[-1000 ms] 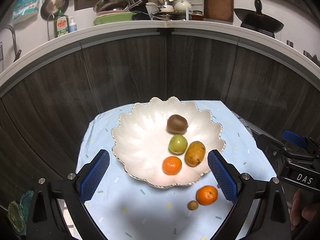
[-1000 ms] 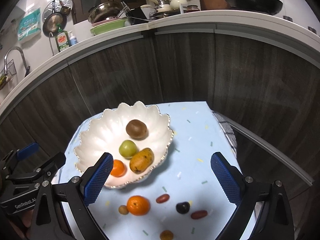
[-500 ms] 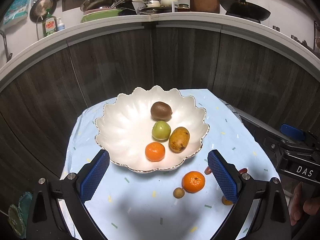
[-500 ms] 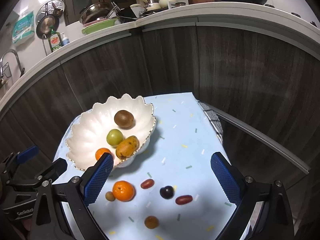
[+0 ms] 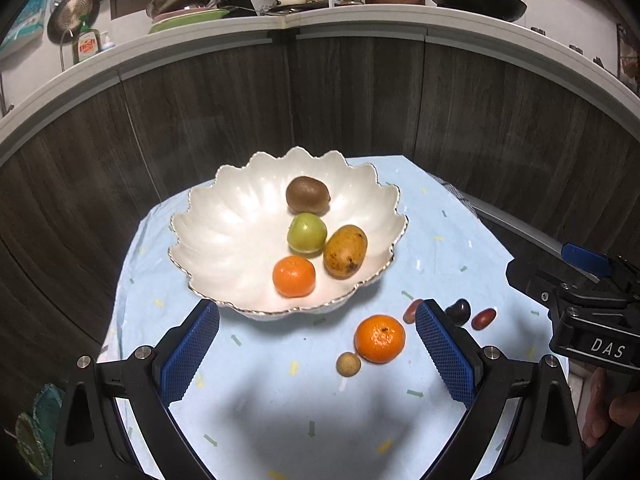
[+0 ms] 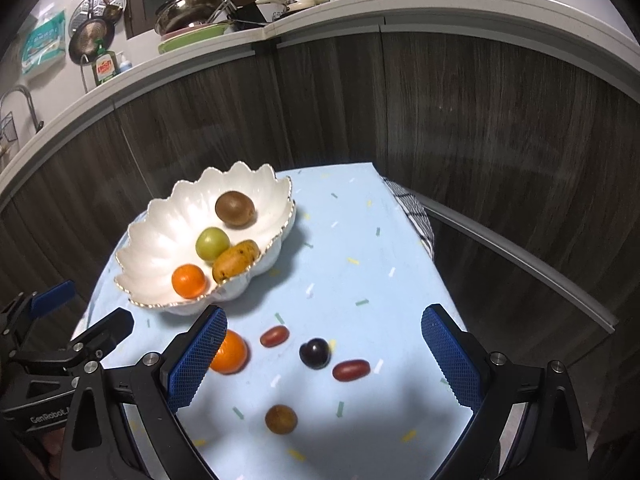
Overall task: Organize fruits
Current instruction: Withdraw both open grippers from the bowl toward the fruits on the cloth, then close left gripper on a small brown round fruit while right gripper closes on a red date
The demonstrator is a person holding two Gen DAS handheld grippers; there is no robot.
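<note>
A white scalloped bowl (image 5: 224,240) near the far-left corner of a pale blue tablecloth (image 6: 360,248) holds a kiwi (image 5: 307,195), green fruit (image 5: 307,234), mango (image 5: 345,251) and tangerine (image 5: 293,276). Another tangerine (image 5: 379,338) and small fruits lie loose near the cloth's front edge. Left gripper (image 5: 316,354) and right gripper (image 6: 324,358) hover above, fingers wide and empty.

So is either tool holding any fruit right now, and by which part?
Nothing is held. The left tool and right tool are both open, empty, above the loose fruit on the blue cloth.
</note>
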